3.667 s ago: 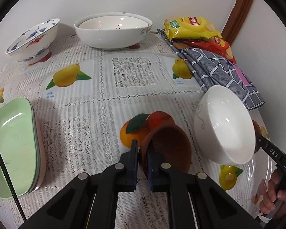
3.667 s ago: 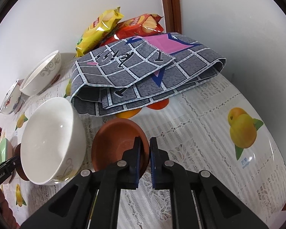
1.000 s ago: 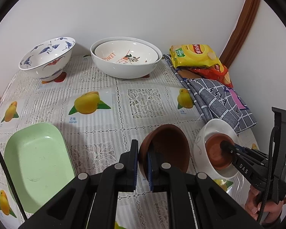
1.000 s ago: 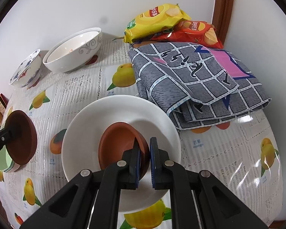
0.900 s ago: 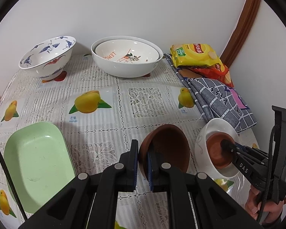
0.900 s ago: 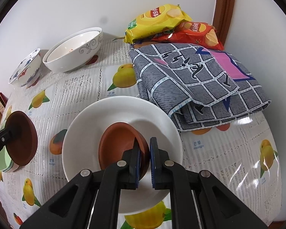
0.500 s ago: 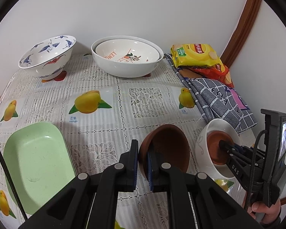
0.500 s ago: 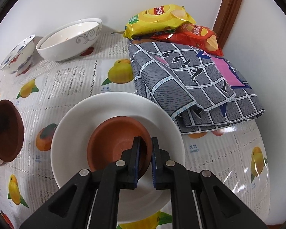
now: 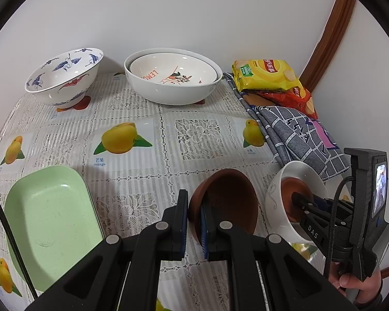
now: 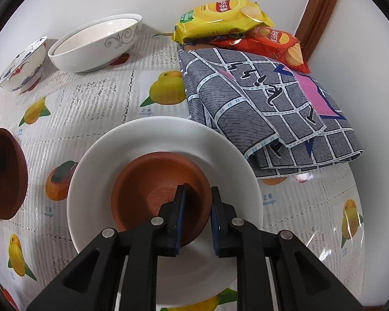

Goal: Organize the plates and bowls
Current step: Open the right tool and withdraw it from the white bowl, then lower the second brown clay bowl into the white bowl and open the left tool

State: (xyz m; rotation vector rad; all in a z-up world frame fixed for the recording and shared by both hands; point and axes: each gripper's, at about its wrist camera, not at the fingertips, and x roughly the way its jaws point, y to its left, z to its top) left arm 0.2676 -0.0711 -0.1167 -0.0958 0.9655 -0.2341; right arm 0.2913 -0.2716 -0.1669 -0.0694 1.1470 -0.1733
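A yellow chip bag (image 10: 221, 18) lay against the wall, overlapping an orange-red chip bag (image 10: 275, 44); both rested on the far edge of a folded grey checked cloth (image 10: 267, 108), spread over the fruit-print lace tablecloth (image 9: 147, 129)

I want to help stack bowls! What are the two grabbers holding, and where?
The left gripper pinches a brown bowl by its rim. The right gripper holds nothing: it is open around the rim of the other brown bowl inside the white bowl.
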